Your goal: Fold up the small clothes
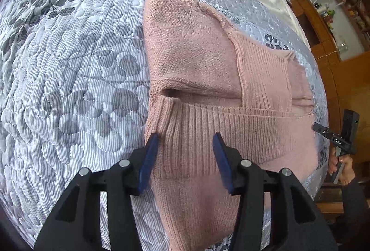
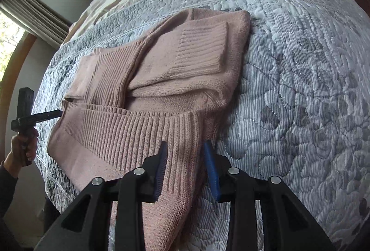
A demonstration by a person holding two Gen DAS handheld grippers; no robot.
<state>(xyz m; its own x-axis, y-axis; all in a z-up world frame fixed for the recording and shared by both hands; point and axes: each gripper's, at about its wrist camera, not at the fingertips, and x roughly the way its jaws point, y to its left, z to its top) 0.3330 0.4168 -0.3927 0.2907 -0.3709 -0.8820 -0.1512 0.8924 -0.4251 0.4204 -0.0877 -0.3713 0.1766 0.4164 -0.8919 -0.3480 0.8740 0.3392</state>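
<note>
Both the left tongs [image 1: 186, 142] and right tongs [image 2: 185, 149] are spreading around the pink sweater's [image 1: 196, 61] ribbed hem [image 1: 231, 123] on the quilted bed [image 1: 69, 89], probably to fold it upward.

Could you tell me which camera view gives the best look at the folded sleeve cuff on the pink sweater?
The right wrist view: the ribbed sleeve cuff lies flat and fully visible atop the pink sweater. In the left wrist view, a cuff appears only foreshortened toward the sweater's far side.

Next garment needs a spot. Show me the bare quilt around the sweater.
Bare quilt lies left of the sweater in the left view, and to its right in the right view. The near edge is crowded: both grippers meet the ribbed hem.
</note>
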